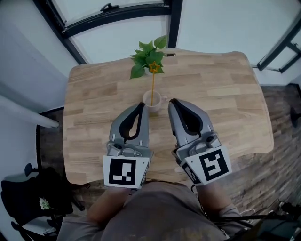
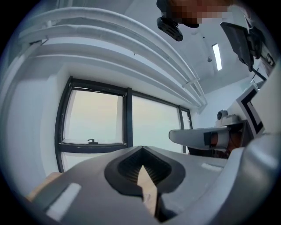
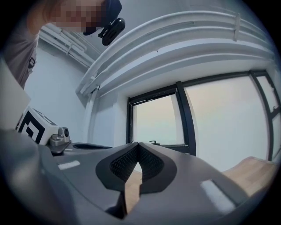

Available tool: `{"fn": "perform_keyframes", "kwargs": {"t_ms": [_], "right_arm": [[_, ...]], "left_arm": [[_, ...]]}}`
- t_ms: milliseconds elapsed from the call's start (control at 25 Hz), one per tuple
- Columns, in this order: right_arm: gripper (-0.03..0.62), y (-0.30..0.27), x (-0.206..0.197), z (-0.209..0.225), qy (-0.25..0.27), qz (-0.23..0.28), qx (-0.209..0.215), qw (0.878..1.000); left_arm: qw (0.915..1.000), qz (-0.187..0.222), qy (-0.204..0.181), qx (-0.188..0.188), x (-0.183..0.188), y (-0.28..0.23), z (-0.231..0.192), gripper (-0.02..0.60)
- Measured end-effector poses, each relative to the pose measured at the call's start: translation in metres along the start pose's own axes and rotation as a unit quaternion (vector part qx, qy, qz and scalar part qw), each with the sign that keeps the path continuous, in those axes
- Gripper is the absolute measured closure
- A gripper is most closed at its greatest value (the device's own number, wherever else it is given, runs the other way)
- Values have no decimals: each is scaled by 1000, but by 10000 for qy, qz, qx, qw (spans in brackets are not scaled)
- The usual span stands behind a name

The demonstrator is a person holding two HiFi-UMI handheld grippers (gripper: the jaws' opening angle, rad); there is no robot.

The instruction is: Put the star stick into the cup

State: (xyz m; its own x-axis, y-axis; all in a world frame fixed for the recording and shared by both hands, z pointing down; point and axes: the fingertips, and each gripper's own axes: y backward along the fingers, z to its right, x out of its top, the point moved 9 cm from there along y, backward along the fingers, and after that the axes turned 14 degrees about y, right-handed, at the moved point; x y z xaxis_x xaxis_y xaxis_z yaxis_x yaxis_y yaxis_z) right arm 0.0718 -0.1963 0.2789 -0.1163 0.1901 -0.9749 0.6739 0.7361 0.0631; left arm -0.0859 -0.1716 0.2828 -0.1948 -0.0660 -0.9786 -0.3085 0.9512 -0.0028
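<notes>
A small white cup [image 1: 154, 100] stands on the wooden table [image 1: 94, 94] near its middle. The star stick [image 1: 153, 84] rises upright out of the cup, its yellow-orange star [image 1: 153, 67] at the top. My left gripper [image 1: 141, 105] lies just to the cup's near left, jaws shut and empty. On the cup's near right my right gripper [image 1: 172, 101] is also shut and empty. Both gripper views tilt up at windows and ceiling, showing the closed jaws of the left gripper [image 2: 141, 148] and of the right gripper [image 3: 138, 144] but neither cup nor stick.
A green leafy plant [image 1: 146, 55] sits at the table's far edge, right behind the star. A dark bag [image 1: 28, 197] lies on the floor at the near left. Black window frames [image 1: 113, 12] run beyond the table.
</notes>
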Motion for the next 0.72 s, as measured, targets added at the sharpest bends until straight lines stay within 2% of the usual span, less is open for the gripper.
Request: {"fn": "perform_keyframes", "kwargs": {"t_ms": [360,720], "right_arm": [[572,20,16,4,184,97,-64,9998],[572,24,25,3,329,182,-13,9993]], "left_arm": [[9990,314,-252,198,15,20,20,581],[9984,448,-316,162,22,23,30,581]]}}
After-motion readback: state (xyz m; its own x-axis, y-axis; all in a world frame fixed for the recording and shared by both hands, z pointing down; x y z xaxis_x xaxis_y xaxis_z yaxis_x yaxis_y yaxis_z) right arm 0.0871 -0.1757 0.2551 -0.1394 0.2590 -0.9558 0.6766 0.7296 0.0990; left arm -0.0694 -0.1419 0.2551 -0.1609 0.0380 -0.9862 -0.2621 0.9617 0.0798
